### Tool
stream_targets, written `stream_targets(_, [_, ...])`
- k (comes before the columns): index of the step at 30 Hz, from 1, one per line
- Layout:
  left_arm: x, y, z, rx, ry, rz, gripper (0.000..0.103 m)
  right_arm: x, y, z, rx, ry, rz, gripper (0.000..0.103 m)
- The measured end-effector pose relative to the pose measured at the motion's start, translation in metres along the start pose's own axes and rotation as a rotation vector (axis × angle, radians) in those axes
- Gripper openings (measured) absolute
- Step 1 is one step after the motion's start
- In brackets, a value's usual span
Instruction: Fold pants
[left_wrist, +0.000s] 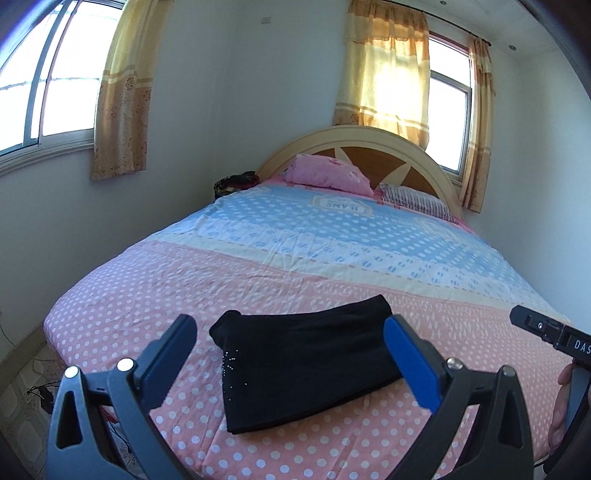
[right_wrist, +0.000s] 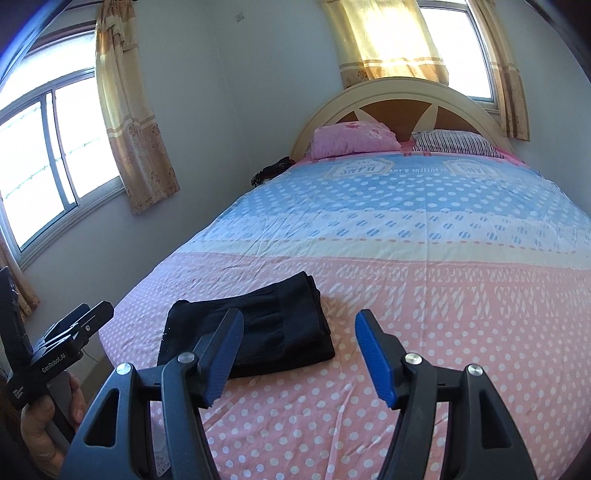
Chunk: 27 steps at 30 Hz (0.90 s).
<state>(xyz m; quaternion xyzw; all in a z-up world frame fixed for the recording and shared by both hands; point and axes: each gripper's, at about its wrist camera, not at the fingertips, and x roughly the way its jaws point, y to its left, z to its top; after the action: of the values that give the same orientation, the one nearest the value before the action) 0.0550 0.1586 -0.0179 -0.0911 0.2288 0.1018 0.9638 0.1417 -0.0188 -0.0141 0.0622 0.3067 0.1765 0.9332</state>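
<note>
Nearest, the left hand-held gripper (left_wrist: 290, 354) gapes wide and the right hand-held gripper (right_wrist: 299, 354) stands partly open, both empty above the folded black soft-knit pants (left_wrist: 303, 365) lying on the pink polka-dot bed (left_wrist: 184, 280): light, limp cloth, probably best pinched at 2 corners of the thick folded edge

- Pants (left_wrist: 306, 369): plain black, small silver studs along one edge.
- Bed sheet (left_wrist: 332, 258): pink and blue bands with white dots.
- Pillows: one pink (left_wrist: 328, 173), one striped (left_wrist: 413, 199).
- Curtains (left_wrist: 384, 85): yellow-beige.

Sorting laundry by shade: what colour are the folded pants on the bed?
Black, with tiny sparkly dots along one edge; the pants show best in the left wrist view.
</note>
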Motion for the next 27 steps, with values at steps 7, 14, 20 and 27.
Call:
stream_targets(7, [0.0, -0.002, -0.003, 0.005, 0.004, 0.002, 0.103, 0.001, -0.001, -0.002, 0.001, 0.004, 0.006, 0.064])
stream_targets(14, [0.004, -0.007, -0.007, 0.027, 0.015, 0.005, 0.103, 0.005, -0.002, -0.007, 0.004, 0.016, 0.008, 0.064])
stream_targets(20, [0.006, -0.011, -0.008, 0.04, 0.032, 0.001, 0.103, 0.006, -0.004, -0.01, 0.006, 0.016, 0.004, 0.064])
stream_targets(27, [-0.004, -0.013, -0.004, 0.053, -0.006, 0.002, 0.103, 0.0, -0.006, -0.011, 0.013, -0.004, -0.003, 0.064])
